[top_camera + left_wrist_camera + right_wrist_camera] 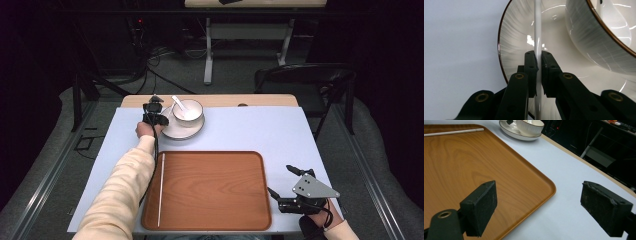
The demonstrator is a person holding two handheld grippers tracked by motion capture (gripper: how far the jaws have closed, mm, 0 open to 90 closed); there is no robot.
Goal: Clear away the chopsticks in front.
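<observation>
The left gripper (537, 67) had its jaws closed on a thin white chopstick (537, 30), pinching it partway along its length directly above the saucer (516, 37). In the high view that gripper (155, 116) sat at the saucer's (170, 131) left edge, just beside the white bowl (189, 114) standing on it, with a white spoon (177, 104) resting in the bowl. A second white chopstick (161, 190) lay along the left side of the wooden tray (215, 190), well apart from the first. The right gripper (539, 210) hung with its jaws wide apart and held nothing, low over the pale blue worktop (564, 170) near the tray's (499, 170) right corner; from above it (295, 192) showed at the tray's near right edge.

The main risk looked to be the grip itself. The chopstick was smooth, round and slim, and the jaw pads (531, 67) met it over a short stretch, so it could pivot or slide out during a lift, most likely if the hand tilted. Falling, it would strike the saucer or the bowl (604, 42) and could rattle the spoon. The bowl's wall stood close to the right of the jaws, so a careless swing of the hand could nudge it across the saucer. Whether the chopstick's far end rested on the saucer could not be told.
</observation>
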